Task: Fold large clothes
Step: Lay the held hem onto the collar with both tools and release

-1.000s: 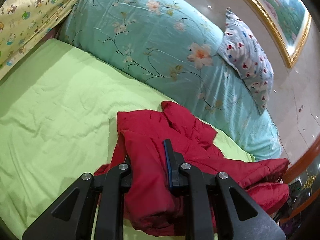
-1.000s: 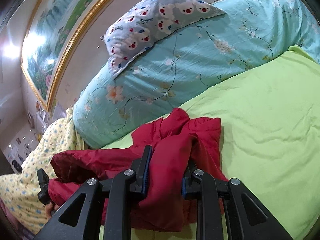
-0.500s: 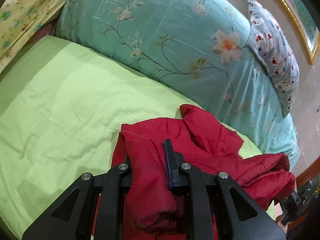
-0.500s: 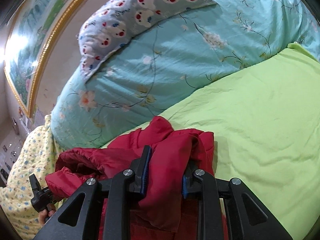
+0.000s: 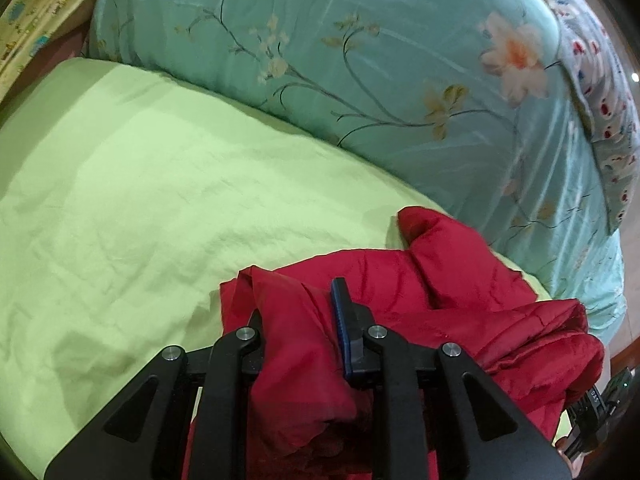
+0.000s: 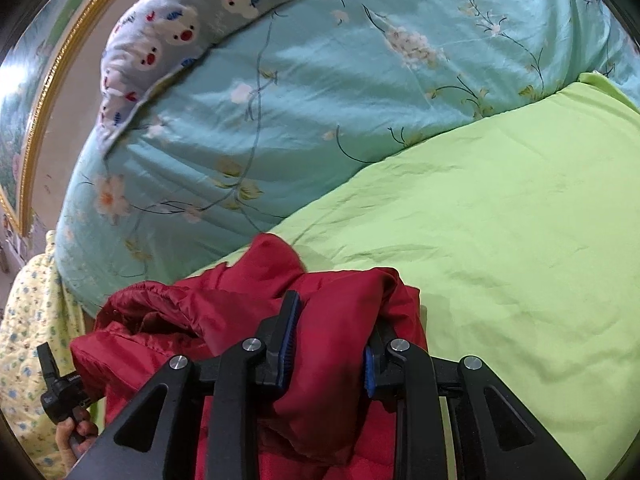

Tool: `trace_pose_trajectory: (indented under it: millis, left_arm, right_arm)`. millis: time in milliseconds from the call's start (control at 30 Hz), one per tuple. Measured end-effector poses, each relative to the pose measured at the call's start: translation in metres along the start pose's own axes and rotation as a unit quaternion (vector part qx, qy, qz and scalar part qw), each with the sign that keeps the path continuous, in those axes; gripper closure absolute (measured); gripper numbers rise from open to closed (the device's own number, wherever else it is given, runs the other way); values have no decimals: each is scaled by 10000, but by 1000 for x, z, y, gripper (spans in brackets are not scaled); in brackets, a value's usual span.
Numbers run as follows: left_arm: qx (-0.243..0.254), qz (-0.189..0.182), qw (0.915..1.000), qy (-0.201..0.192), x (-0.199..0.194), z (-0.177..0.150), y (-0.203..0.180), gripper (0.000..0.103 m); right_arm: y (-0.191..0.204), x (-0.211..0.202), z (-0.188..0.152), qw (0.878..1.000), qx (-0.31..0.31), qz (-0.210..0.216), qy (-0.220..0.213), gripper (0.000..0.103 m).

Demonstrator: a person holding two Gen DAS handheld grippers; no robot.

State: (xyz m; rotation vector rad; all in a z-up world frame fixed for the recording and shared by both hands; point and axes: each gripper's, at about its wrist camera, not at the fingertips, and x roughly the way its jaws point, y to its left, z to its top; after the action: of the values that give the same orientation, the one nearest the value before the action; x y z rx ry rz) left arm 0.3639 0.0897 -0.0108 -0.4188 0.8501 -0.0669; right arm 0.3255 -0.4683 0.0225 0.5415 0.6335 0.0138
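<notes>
**Red jacket, held at two points over green sheet**

Item: jacket (image 5: 460,292), red, padded, bunched; lies on the sheet (image 5: 160,208) near the quilt (image 5: 360,80), part lifted by both grippers

Left gripper (image 5: 298,320): jaws opening, a thick fold between them, pads not clearly off it yet

Right gripper (image 6: 332,332): narrow, clamped on a fold of the same jacket

Risks, judged: left release ahead of the right could drop one side and skew the fold; slick fabric may slide out of the right pads; trapped bulk may spring the layers open; loose sleeve may tuck under unseen

Containers: none in view; nothing stored

Nearby: pillow (image 6: 192,20) on the quilt
</notes>
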Motion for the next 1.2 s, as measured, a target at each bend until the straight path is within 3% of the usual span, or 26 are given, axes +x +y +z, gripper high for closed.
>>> trace_pose_trajectory:
  millis: [333,467,533,733,900,1033,1100,1200]
  left_arm:
    - [-43,1,10000,56,29,11,-2,79]
    - [-251,-207,9994,135,17,13,4,76]
    - [-264,-345,9990,-47,-9,11,6,70]
    - [230,-588,9964,-565,-80,-13,-6,69]
    - [1068,-983,9890,-289,-89,-48,-43,69]
    - [1723,-698,9824,157,-51,-81,-73,69]
    - [1985,-209,9799,56,-34,-91,-80,69]
    - [2000,-13,9798,20,-18,-91,-83,69]
  right_arm:
    - [-9,42,7,9991,94,-361,175,78]
    - [-14,51,9,9988,191,-372,245,77]
    - [-14,52,9,9988,171,-373,251,77]
    - [-14,52,9,9988,187,-367,248,77]
    - [-8,54,10,9987,67,-444,254,74]
    - [1,52,11,9981,-134,-562,217,73]
    - [6,47,13,9980,-209,-561,198,70]
    - [9,25,19,9994,-62,-321,128,59]
